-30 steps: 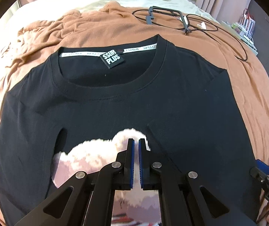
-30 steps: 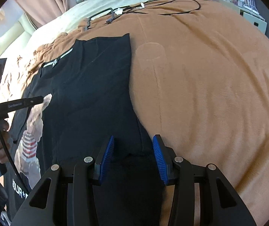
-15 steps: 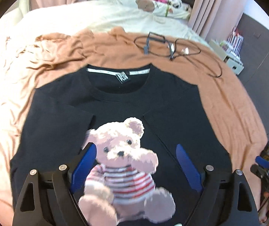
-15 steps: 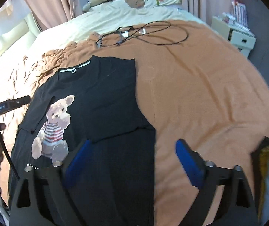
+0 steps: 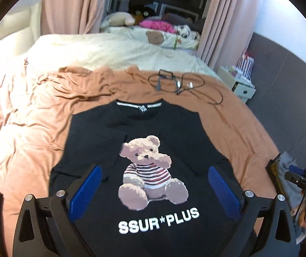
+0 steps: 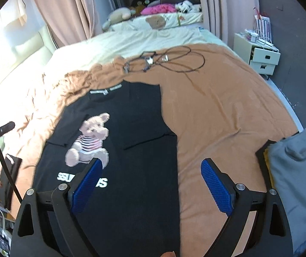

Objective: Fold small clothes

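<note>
Pink curtains hung behind a wide bed with cream sheets, and stuffed toys sat piled at its far end. Over the near part of the bed lay an orange blanket, rumpled on its left side and smoother to the right. On that blanket the black T-shirt lay face up with its collar toward the far end — a teddy bear in a striped top printed on the chest, white lettering "SSUR*PLUS" below it. Both sleeves were folded inward over the body, so the sides ran nearly straight. The left claw hovered above the shirt's lower half, its blue pads wide apart with the bear print showing between them, gripping nothing. Beyond the collar a tangle of black cable rested on the blanket, apart from the shirt. The right claw hung over the shirt's right edge — its pads also spread wide and empty, one above the black cloth, the other above bare blanket. Farther right, a grey garment lay at the blanket's edge, and a white bedside cabinet stood against the dark wall.
</note>
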A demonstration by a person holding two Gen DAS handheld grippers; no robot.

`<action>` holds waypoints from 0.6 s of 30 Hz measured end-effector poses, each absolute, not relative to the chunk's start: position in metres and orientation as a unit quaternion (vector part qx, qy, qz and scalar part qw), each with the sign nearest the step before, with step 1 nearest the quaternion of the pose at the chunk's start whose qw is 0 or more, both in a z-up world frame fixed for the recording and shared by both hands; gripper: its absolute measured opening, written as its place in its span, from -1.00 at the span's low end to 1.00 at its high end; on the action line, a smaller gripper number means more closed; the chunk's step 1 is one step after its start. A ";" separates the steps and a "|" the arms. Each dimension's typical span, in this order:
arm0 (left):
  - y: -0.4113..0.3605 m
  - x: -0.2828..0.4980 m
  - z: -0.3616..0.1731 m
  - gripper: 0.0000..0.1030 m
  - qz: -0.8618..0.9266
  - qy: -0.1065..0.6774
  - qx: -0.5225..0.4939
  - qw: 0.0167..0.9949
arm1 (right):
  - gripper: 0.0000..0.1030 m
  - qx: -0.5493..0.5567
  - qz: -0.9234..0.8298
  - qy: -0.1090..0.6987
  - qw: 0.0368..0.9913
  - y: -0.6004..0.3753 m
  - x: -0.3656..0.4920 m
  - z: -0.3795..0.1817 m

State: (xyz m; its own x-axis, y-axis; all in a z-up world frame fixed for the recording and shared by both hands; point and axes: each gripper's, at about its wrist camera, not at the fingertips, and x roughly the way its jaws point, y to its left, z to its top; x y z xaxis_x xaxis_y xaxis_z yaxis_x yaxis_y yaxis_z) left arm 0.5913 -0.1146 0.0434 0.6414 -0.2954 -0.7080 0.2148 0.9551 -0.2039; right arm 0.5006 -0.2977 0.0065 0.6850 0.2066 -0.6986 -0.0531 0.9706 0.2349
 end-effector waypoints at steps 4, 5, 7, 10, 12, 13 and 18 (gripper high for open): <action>-0.094 0.553 0.067 0.97 -0.147 0.382 -0.048 0.911 | 0.81 0.104 0.078 0.372 0.919 -0.300 0.462 0.023; -0.090 0.545 0.070 0.97 -0.151 0.380 -0.049 0.911 | 0.81 0.104 0.080 0.369 0.920 -0.300 0.453 0.026; -0.081 0.528 0.078 0.97 -0.159 0.373 -0.055 0.912 | 1.00 0.106 0.085 0.364 0.921 -0.301 0.434 0.031; -0.062 0.498 0.087 0.97 -0.158 0.362 -0.078 0.915 | 1.00 0.110 0.092 0.352 0.925 -0.301 0.405 0.038; -0.049 0.476 0.091 0.97 -0.152 0.348 -0.081 0.921 | 1.00 0.115 0.098 0.343 0.927 -0.304 0.380 0.042; -0.043 0.468 0.092 0.97 -0.150 0.343 -0.085 0.923 | 1.00 0.116 0.099 0.340 0.928 -0.305 0.370 0.043; -0.011 0.421 0.092 0.97 -0.138 0.340 -0.099 0.925 | 1.00 0.116 0.098 0.331 0.931 -0.312 0.326 0.039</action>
State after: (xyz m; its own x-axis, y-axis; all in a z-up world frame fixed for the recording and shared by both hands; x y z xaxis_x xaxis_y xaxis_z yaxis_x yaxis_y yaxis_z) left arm 0.4208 -0.0110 0.0923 0.7306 -0.3222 -0.6020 0.1880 0.9425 -0.2763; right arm 0.3265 -0.3116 0.0395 0.7610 0.2601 -0.5943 -0.1064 0.9537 0.2812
